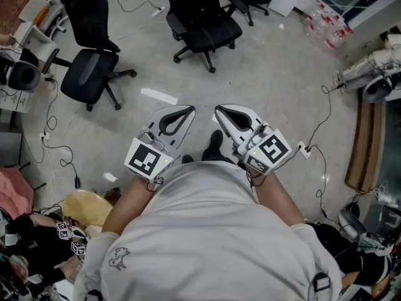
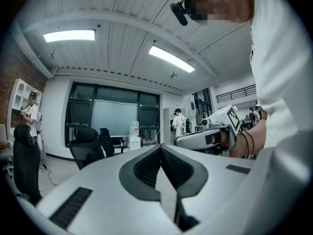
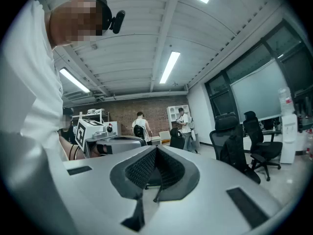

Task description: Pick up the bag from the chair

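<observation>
The left gripper (image 1: 188, 110) and right gripper (image 1: 218, 110) are side by side, both closed on nothing. I cannot pick out the bag. One chair (image 1: 88, 74) stands far left and another chair (image 1: 207, 30) far ahead, both well apart from the grippers.

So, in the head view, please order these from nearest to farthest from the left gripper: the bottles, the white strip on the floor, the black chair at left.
1. White strip: on the floor just ahead of the left gripper, slightly to its left.
2. Black chair: farther out, on the left side.
3. Bottles: farthest, near the top right corner.
</observation>
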`<state>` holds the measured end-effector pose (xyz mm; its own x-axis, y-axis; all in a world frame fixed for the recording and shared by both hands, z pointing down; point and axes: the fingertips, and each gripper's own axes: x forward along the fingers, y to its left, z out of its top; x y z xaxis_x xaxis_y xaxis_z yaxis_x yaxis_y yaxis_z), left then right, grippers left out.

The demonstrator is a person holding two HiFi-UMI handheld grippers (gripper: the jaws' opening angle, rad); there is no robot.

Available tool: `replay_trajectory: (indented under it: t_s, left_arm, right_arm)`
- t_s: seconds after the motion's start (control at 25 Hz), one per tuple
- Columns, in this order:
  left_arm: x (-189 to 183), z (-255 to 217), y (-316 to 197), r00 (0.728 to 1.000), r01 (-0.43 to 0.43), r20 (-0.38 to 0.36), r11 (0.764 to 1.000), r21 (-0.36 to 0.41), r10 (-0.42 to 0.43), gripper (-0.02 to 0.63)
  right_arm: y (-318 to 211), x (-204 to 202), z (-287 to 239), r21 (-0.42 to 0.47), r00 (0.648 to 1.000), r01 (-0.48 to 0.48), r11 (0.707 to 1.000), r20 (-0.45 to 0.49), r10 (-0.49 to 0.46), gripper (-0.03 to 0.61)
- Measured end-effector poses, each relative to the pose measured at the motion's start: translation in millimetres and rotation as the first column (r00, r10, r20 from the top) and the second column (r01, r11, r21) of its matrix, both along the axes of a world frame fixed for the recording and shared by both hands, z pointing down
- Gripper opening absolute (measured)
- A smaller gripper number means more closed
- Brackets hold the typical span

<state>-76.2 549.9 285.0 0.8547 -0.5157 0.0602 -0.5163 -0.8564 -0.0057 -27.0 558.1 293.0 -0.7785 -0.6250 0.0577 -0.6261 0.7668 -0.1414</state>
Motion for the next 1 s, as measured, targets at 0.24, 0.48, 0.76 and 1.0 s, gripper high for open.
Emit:
replay_trajectory:
  t_s: [0.24, 0.48, 0.76, 1.0]
  left_arm:
    - [-4.3, 2.4, -8.7, 1.0, 0.027, -0.009, 0.999, -0.02, -0.027, 0.011]
    - [1.1, 5.3, -33.2, 0.998, 0.057, 0.001, 0.998, -0.024, -0.057, 0.011]
    - [25.0, 17.8, -71.9, 0.996, 0.086, 0.018, 0.995, -0.048, -0.085, 0.011]
    - [73.2, 19.5, -117.3, 0.995, 0.095, 0.017, 0.994, -0.051, -0.094, 0.011]
  right_arm:
    - [-7.3, 5.6, 3.1, -0.009, 1.0, -0.011, 1.0, 0.013, 0.011, 0.031]
    - [-30.2, 23.2, 13.3, -0.028, 1.0, -0.019, 0.999, 0.003, 0.019, 0.032]
    - [-71.4, 63.8, 22.8, -0.04, 1.0, -0.017, 0.999, 0.005, 0.018, 0.032]
    - [-118.1, 117.7, 20.6, -0.045, 0.999, -0.022, 0.999, 0.037, 0.024, 0.034]
